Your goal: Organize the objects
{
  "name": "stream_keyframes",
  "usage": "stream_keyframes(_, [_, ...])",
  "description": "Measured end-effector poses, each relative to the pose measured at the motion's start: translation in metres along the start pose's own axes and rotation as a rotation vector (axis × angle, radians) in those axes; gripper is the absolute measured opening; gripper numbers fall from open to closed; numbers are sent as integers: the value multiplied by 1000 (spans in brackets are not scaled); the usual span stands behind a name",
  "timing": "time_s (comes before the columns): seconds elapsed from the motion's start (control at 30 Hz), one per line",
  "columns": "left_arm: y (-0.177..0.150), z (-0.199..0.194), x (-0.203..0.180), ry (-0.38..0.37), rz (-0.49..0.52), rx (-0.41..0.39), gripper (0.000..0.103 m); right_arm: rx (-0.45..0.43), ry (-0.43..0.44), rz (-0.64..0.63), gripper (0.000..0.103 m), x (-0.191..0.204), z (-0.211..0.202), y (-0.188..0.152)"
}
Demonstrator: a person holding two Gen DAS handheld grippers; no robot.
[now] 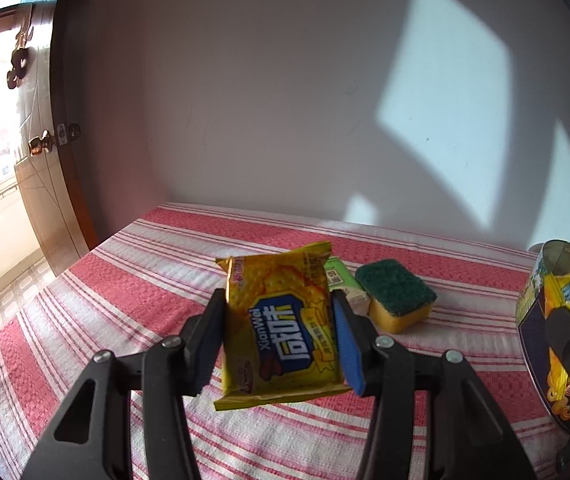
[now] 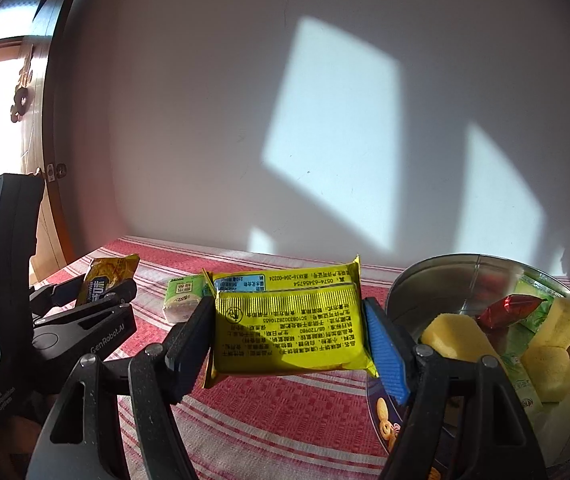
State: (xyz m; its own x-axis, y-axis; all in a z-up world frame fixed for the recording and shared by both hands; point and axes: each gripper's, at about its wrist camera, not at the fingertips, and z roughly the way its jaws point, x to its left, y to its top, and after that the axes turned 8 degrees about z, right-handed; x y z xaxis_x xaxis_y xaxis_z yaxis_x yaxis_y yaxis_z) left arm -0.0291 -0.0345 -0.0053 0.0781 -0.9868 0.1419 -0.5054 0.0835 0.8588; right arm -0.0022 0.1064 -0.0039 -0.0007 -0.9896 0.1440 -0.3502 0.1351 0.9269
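We see two yellow cracker packets, one in each gripper. The left gripper (image 1: 281, 336) has its jaws closed on the front-printed packet (image 1: 283, 326), held off the striped cloth (image 1: 125, 280) with its blue label facing the camera; the same packet (image 2: 105, 280) shows in the right wrist view, pinched at the far left. The right gripper (image 2: 291, 344) has its jaws clamped on the second packet (image 2: 289, 320), whose printed back faces us, raised above the cloth and just left of the metal tin (image 2: 445, 276).

Inside the tin we find yellow sponge pieces (image 2: 553, 344), a red-wrapped sweet (image 2: 505, 310) and a green wrapper (image 2: 521, 364). In the left wrist view, the tin (image 1: 533, 292) sits at the right edge with the right gripper and its packet in front of it.

On the bench, covered by the red-and-white cloth, a green-topped yellow sponge (image 1: 399, 294) lies just beside a small green box (image 1: 343, 280), partly hidden behind the left packet. Beyond stand a white wall (image 1: 285, 100) with sun patches and a wooden door (image 1: 41, 160) at the left.
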Motion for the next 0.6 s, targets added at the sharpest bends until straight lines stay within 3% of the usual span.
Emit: stream_keyframes(0.6, [-8, -30, -50, -69, -4, -31, 51, -91, -45, -6, 74, -35, -45, 3])
